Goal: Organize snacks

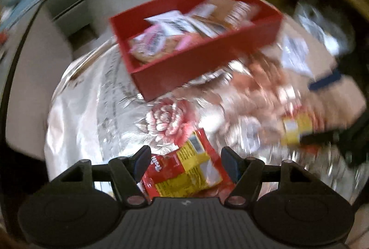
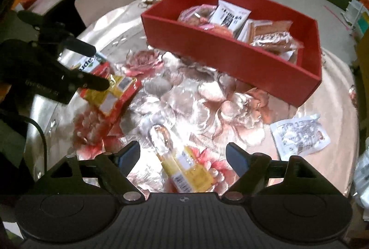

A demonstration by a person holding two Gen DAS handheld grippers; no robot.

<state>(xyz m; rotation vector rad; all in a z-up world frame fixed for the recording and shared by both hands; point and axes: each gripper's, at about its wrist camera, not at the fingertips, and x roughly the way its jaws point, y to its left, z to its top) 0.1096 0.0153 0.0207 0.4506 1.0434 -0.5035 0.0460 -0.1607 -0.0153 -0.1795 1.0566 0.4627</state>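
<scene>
Your left hand-held gripper point(image 1: 184, 162) stands released over the red-and-yellow snack packet point(image 1: 184, 170), a finger on either side of it, with no pad clearly pressing yet; in the right wrist view its lower finger point(image 2: 96, 83) looks to rest on the wrapper. Centre the packet between the pads and come down until they reach below the crinkled top before you clench, since a thin foil wrapper probably slips from a shallow pinch. Your right hand-held gripper point(image 2: 183, 158) is likewise released, its fingers straddling the yellow snack bar point(image 2: 186, 168) on the table point(image 2: 184, 97); square the fingers across the bar's narrow width, not along its length. The red box point(image 2: 230, 57), already holding several packets, sits beyond both, and a white sachet point(image 2: 299, 136) lies near its corner, still to be gathered.
</scene>
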